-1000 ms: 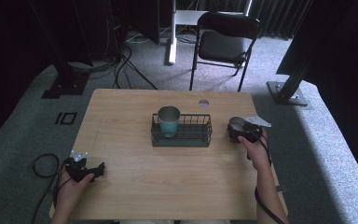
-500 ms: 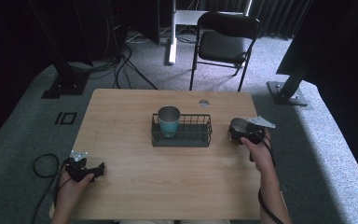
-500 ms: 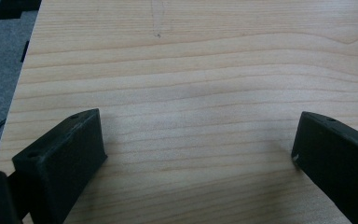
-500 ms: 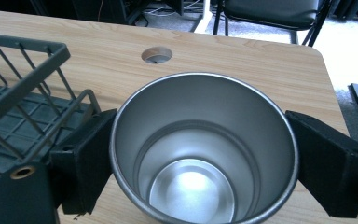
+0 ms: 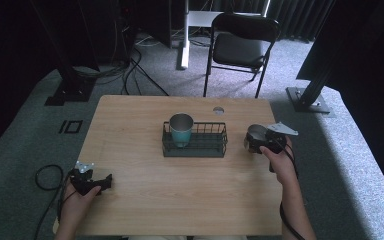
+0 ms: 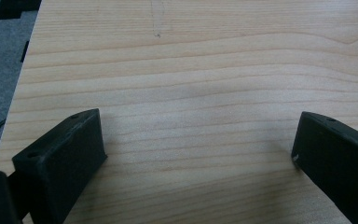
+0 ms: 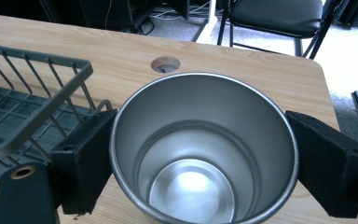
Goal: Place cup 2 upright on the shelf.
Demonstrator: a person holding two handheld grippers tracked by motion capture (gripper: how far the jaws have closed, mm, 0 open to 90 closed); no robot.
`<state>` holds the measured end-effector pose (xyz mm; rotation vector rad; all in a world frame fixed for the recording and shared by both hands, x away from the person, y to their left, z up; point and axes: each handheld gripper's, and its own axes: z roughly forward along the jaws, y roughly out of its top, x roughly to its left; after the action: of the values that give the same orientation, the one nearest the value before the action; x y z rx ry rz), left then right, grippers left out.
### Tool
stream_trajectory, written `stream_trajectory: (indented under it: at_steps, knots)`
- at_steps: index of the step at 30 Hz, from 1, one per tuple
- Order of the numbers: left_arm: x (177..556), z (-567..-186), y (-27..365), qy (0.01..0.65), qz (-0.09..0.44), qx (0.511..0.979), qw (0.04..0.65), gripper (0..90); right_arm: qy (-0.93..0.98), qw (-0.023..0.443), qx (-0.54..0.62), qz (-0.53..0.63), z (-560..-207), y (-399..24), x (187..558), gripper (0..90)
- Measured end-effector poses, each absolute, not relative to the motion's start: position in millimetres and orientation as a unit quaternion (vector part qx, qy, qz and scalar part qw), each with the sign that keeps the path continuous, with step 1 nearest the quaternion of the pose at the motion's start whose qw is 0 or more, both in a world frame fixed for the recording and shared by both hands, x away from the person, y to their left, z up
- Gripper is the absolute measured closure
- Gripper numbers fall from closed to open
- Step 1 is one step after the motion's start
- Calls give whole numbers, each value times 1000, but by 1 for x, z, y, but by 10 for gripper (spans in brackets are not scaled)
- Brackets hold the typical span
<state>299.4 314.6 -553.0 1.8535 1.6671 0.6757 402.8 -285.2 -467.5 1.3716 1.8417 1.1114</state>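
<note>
My right gripper (image 5: 256, 141) is just right of a black wire basket (image 5: 200, 148), with its jaws pressed on both sides of an empty steel cup (image 5: 253, 135). In the right gripper view the cup (image 7: 205, 154) stands upright between the jaws, and the basket (image 7: 28, 116) lies to its left. A teal cup with a steel rim (image 5: 181, 129) stands in the basket's left end. My left gripper (image 5: 105, 182) rests low at the front left of the wooden table (image 5: 180, 200). It is open, with bare wood (image 6: 191, 56) between its jaws.
A round cable hole (image 5: 218, 110) is in the table behind the basket. A black folding chair (image 5: 242, 45) stands beyond the far edge. Cables (image 5: 45, 175) lie on the grey carpet to the left, and dark stands flank the table.
My right gripper and the steel cup have shifted very slightly to the right, beside the basket. The left gripper has not moved.
</note>
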Motion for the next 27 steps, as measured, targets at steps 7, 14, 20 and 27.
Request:
stream_trajectory:
  at_steps: [7, 14, 20, 27]
  knots:
    - [299, -553, 315, 620, 252, 690, 276, 29, 692, 292, 510, 418, -457, -284, 401, 130]
    - [299, -553, 315, 620, 252, 690, 276, 29, 694, 292, 506, 420, -445, -282, 400, 130]
    - [299, -553, 315, 620, 252, 690, 276, 30, 700, 288, 497, 424, -437, -277, 401, 130]
    - [299, -553, 315, 621, 251, 690, 276, 29, 705, 288, 487, 428, -427, -269, 404, 130]
